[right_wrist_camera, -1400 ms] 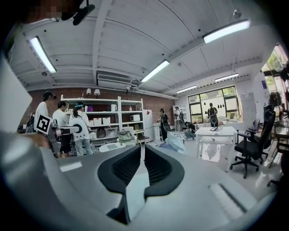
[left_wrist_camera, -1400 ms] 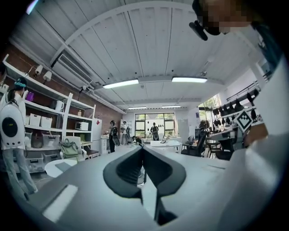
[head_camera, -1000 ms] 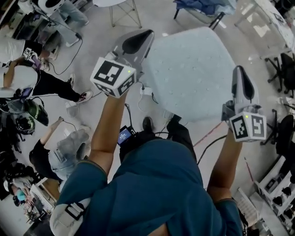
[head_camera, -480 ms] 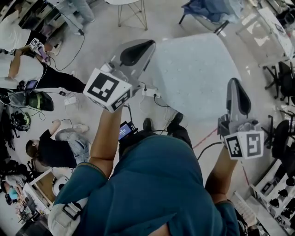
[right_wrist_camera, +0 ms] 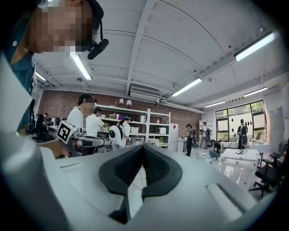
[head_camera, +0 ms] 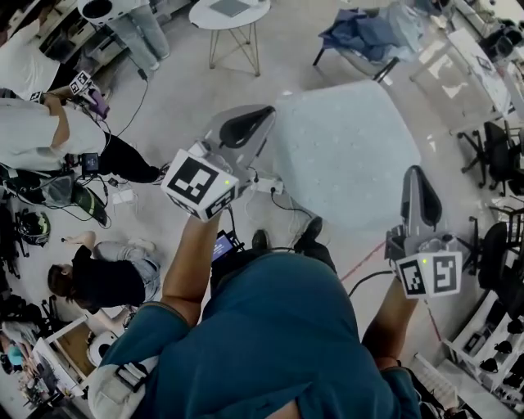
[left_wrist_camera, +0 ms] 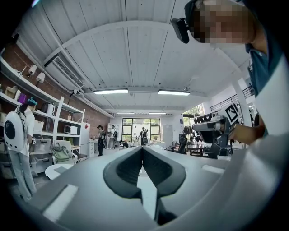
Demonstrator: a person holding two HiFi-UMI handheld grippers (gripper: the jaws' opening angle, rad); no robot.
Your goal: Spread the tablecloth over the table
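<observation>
A pale, dotted tablecloth (head_camera: 348, 151) lies draped over the table below me, covering its whole top and hanging over the edges. My left gripper (head_camera: 260, 112) is held high above the table's left side, its jaws shut with nothing between them. My right gripper (head_camera: 413, 173) hovers over the table's right front corner, also shut and empty. In the left gripper view the tips (left_wrist_camera: 142, 149) meet against the room's far windows. In the right gripper view the tips (right_wrist_camera: 143, 146) meet in front of shelving. Neither gripper touches the cloth.
A round white side table (head_camera: 229, 12) and a chair draped with blue fabric (head_camera: 364, 33) stand beyond the table. People (head_camera: 37, 135) stand and sit on the floor at the left. Cables and a power strip (head_camera: 266, 186) lie by the table's near edge. Office chairs (head_camera: 499, 147) line the right.
Both grippers stay shut and empty. The right gripper has sunk lower in the head view, and the left has shifted slightly. The table now appears farther off.
</observation>
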